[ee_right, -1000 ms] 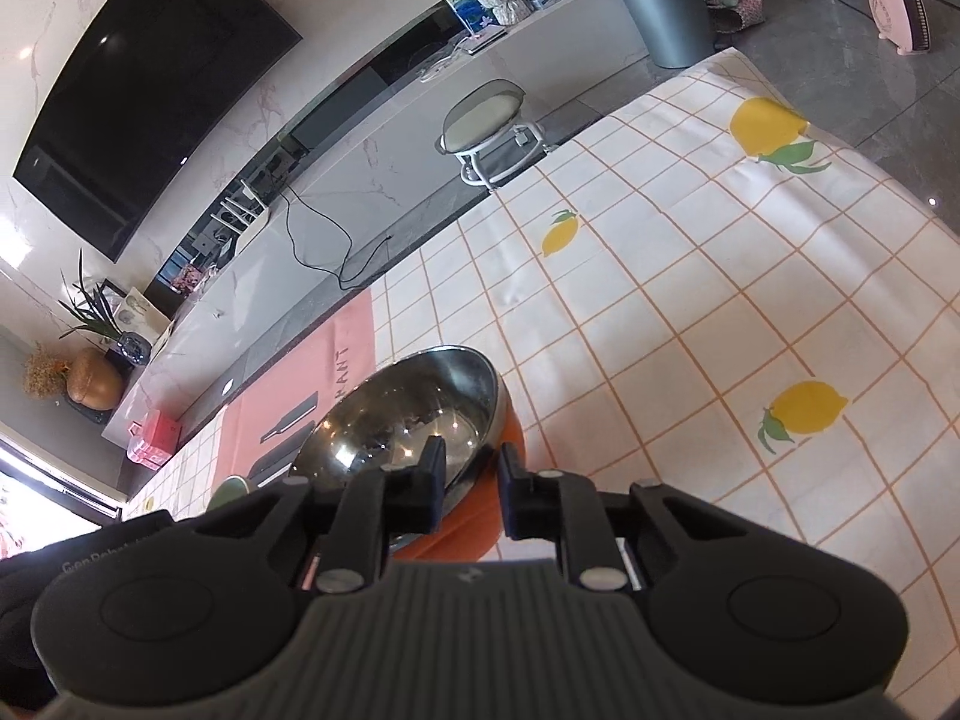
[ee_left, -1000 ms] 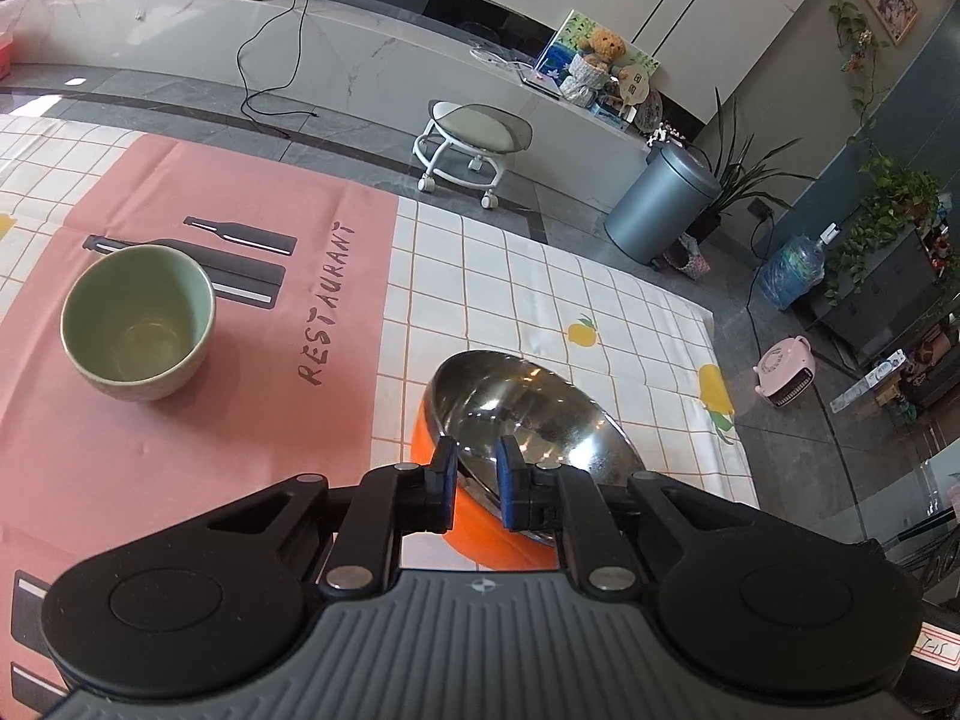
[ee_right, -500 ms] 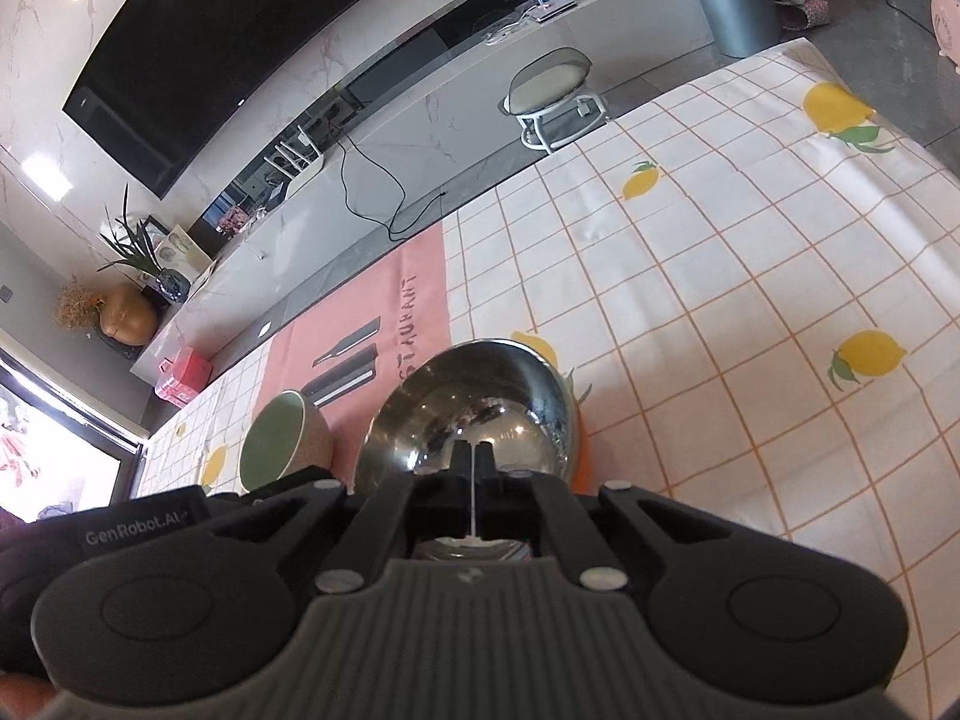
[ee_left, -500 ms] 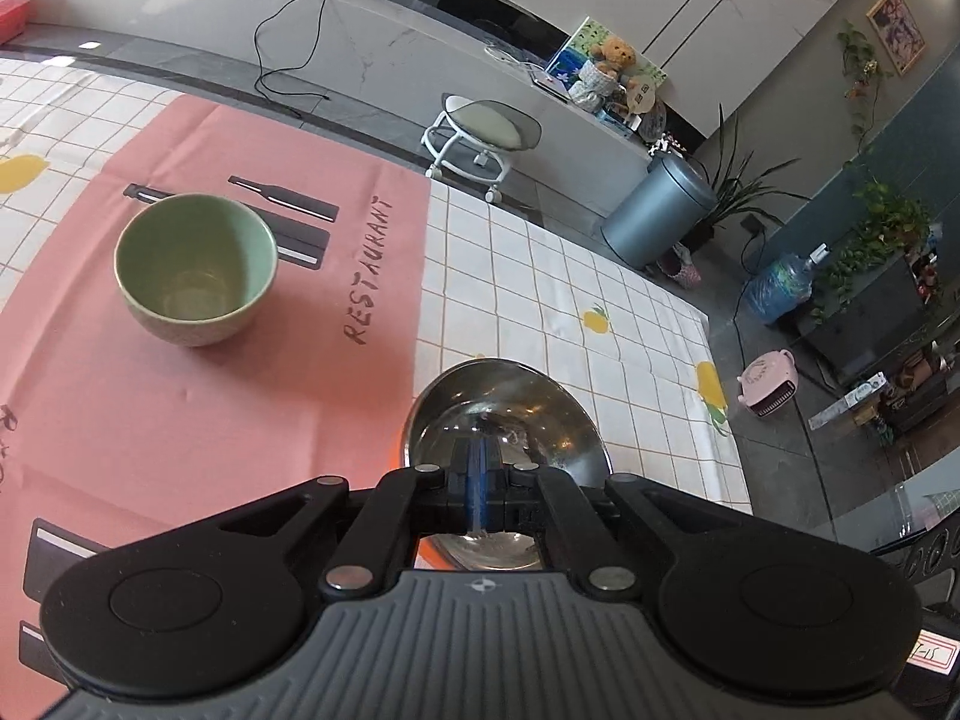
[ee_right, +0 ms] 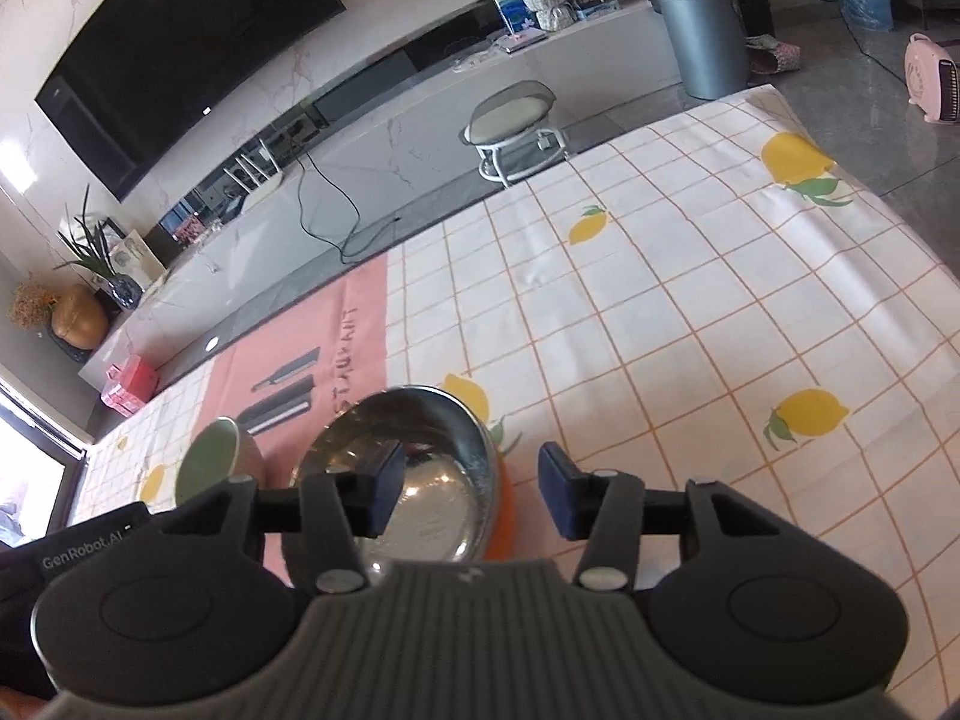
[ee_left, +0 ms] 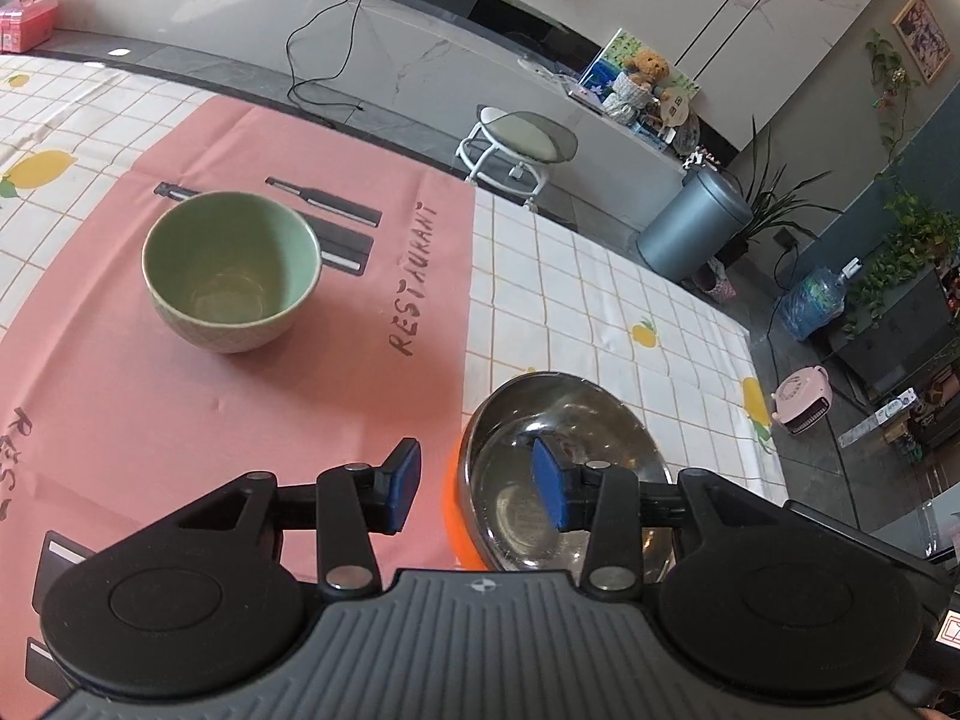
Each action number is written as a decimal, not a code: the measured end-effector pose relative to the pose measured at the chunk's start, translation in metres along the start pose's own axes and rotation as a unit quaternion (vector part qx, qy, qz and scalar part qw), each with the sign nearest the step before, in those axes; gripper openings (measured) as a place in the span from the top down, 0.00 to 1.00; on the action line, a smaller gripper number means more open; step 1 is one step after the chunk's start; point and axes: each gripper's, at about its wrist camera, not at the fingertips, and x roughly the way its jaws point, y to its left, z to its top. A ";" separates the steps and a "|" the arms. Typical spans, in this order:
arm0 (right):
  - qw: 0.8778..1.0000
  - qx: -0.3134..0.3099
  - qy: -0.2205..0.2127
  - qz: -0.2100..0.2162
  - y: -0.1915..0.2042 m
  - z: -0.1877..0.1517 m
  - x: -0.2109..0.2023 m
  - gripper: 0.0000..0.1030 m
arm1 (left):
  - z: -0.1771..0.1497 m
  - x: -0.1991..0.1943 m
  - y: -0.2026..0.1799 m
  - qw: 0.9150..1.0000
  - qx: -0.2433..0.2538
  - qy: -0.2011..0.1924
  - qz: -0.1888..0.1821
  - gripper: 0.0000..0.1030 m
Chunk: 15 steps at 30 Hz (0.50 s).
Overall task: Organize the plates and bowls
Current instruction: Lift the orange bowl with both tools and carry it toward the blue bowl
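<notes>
A steel bowl [ee_left: 600,420] sits nested in an orange dish [ee_left: 455,516] at the seam of the pink mat and the checked cloth. My left gripper [ee_left: 477,486] straddles the bowl's left rim with its jaws opening, and the blue pads are clear of the metal. In the right wrist view the same steel bowl [ee_right: 438,480] and orange dish [ee_right: 510,510] lie under my right gripper [ee_right: 468,495]. Its jaws are opening around the right rim, touching nothing. A pale green bowl [ee_left: 231,270] stands upright and empty on the mat to the left, also seen as the green bowl [ee_right: 210,468].
A pink RESTAURANT mat [ee_left: 180,420] lies on a lemon-print checked tablecloth [ee_right: 690,312]. The table's far edge runs close behind the bowls. Beyond it stand a white stool [ee_left: 519,144] and a grey bin [ee_left: 696,222] on the floor.
Both grippers were shut half a second ago and now stand open. The steel bowl, tilted a second ago, now rests level in the orange dish. The left view has sunk slightly.
</notes>
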 end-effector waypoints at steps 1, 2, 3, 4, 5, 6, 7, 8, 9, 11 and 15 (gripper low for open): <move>1.000 0.000 0.011 -0.010 -0.003 0.000 0.006 0.51 | -0.001 0.004 0.001 1.000 -0.002 0.005 0.004 0.55; 1.000 0.000 0.022 -0.020 -0.006 0.000 0.012 0.51 | -0.002 0.009 0.002 1.000 -0.005 0.011 0.007 0.55; 0.999 0.001 0.032 -0.027 -0.008 0.001 0.017 0.51 | -0.002 0.013 0.003 1.000 -0.007 0.015 0.009 0.55; 0.999 0.004 0.040 -0.031 -0.010 0.001 0.023 0.51 | -0.003 0.017 0.003 1.000 -0.009 0.019 0.008 0.55; 0.998 0.009 0.046 -0.030 -0.012 0.001 0.027 0.51 | -0.003 0.021 0.004 1.000 -0.012 0.023 0.006 0.55; 0.998 0.014 0.052 -0.026 -0.015 0.002 0.031 0.51 | -0.004 0.024 0.004 1.000 -0.014 0.026 0.005 0.55; 0.998 0.020 0.057 -0.021 -0.016 0.002 0.034 0.52 | -0.004 0.027 0.004 0.999 -0.016 0.030 0.005 0.55; 0.998 0.026 0.060 -0.017 -0.018 0.002 0.036 0.52 | -0.004 0.029 0.004 0.999 -0.017 0.033 0.004 0.55; 0.997 0.030 0.064 -0.013 -0.019 0.002 0.037 0.52 | -0.005 0.031 0.004 0.999 -0.017 0.035 0.004 0.56; 0.997 0.033 0.072 -0.007 -0.019 0.000 0.039 0.53 | -0.005 0.033 0.004 0.999 -0.019 0.037 0.004 0.62; 0.996 0.035 0.086 -0.001 -0.017 -0.003 0.045 0.55 | -0.006 0.033 0.005 0.999 -0.024 0.034 0.009 0.69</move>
